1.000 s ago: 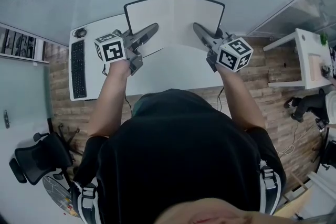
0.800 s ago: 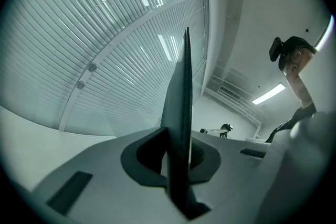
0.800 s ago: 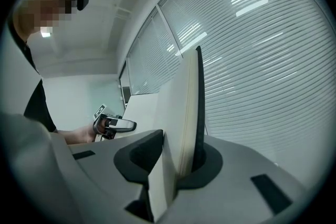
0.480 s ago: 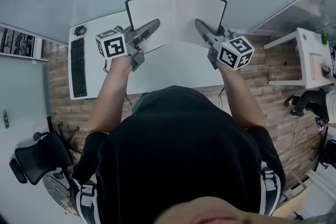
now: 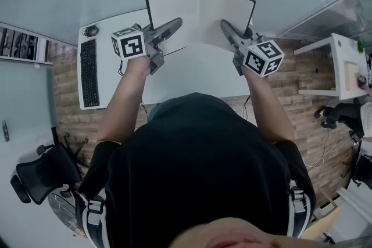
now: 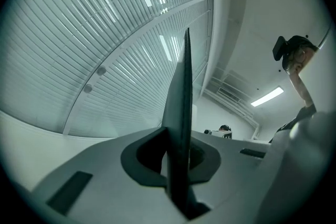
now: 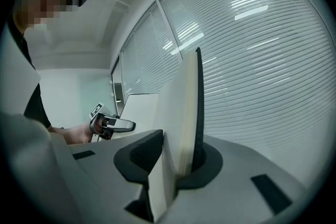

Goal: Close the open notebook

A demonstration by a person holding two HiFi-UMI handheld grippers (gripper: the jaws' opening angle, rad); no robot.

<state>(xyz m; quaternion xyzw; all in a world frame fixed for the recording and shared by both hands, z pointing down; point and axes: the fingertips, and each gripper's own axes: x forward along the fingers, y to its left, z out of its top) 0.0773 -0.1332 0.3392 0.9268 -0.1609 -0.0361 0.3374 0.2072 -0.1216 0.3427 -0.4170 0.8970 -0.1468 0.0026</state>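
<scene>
In the head view the open notebook, with white pages and a dark cover, is held up over the white desk, its two halves spread in a wide V. My left gripper is shut on the left half's lower edge. My right gripper is shut on the right half. In the left gripper view the thin dark cover stands on edge between the jaws of the left gripper. The right gripper view shows a thick block of pages with its dark cover clamped in the right gripper. The left gripper shows beyond it.
A black keyboard and a mouse lie at the desk's left end. Window blinds run behind the desk. An office chair stands at the lower left. A small white table and another person are at the right.
Both grippers have carried the notebook a little farther from the person, toward the blinds. Both grips are unchanged.
</scene>
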